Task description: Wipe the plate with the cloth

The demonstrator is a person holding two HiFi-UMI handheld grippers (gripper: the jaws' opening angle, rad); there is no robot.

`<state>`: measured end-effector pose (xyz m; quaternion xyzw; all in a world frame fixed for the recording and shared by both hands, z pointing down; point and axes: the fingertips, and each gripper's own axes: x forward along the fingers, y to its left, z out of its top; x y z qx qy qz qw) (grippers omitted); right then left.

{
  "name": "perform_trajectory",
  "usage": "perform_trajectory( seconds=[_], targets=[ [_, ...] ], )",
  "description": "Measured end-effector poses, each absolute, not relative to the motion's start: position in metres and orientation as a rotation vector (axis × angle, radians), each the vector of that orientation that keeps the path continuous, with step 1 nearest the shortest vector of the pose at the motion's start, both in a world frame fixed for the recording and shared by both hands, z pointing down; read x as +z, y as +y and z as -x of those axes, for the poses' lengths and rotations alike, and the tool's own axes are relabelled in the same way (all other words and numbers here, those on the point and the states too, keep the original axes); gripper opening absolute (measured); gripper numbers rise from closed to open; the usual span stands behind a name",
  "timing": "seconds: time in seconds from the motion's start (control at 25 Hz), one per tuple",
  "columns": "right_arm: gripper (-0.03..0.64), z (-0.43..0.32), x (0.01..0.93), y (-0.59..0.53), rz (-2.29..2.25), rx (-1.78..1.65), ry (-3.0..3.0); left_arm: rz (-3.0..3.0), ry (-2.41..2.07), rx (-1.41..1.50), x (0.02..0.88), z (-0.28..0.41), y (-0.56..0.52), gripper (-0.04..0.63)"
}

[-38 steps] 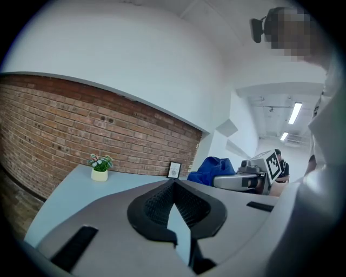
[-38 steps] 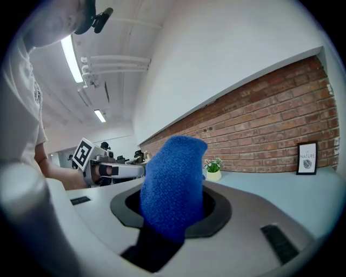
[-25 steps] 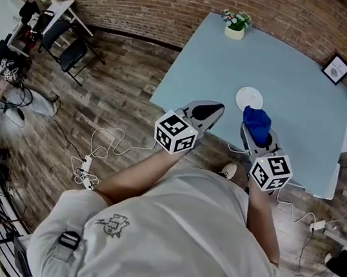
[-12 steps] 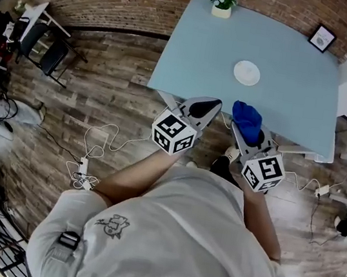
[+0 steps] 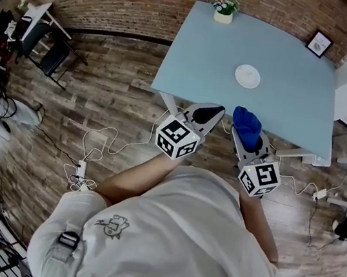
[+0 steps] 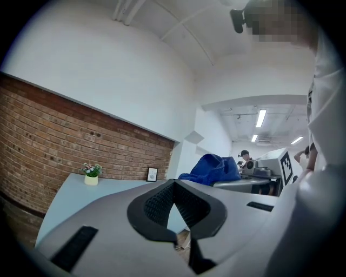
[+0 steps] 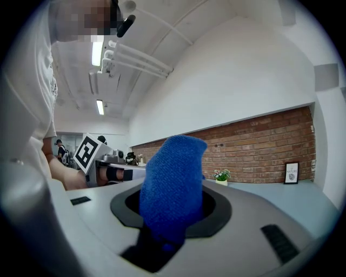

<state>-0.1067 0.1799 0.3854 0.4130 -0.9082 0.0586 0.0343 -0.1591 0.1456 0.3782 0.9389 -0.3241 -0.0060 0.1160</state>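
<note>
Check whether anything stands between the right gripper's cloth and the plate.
Nothing visible does. The right gripper holds the blue cloth by the near edge of the table; only its bare top lies between cloth and plate. The plant pot and picture frame sit at the far edge.

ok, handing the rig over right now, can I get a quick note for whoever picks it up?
Left gripper: fingers shut, nothing in them.
Right gripper: fingers shut on the blue cloth, which bunches up out of them.
White plate: lying on the light blue table, towards its middle. It is apart from both grippers, which are near the table's closer edge.
Done: cloth is in the grip.
Left: carry the cloth to the plate and wipe it. No contact with the plate yet.
</note>
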Motion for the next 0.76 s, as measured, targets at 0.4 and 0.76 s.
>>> perform_trajectory(
  seconds=[0.4, 0.76],
  targets=[
    [0.141, 0.106, 0.379, 0.183, -1.309, 0.155, -2.794, -2.780, -0.925, -0.025, 0.372, 0.152, 0.151, 0.006],
    [0.141, 0.116, 0.373, 0.175, -1.286, 0.124, -2.811, -2.781, -0.935, -0.029, 0.369, 0.161, 0.144, 0.006]
  ],
)
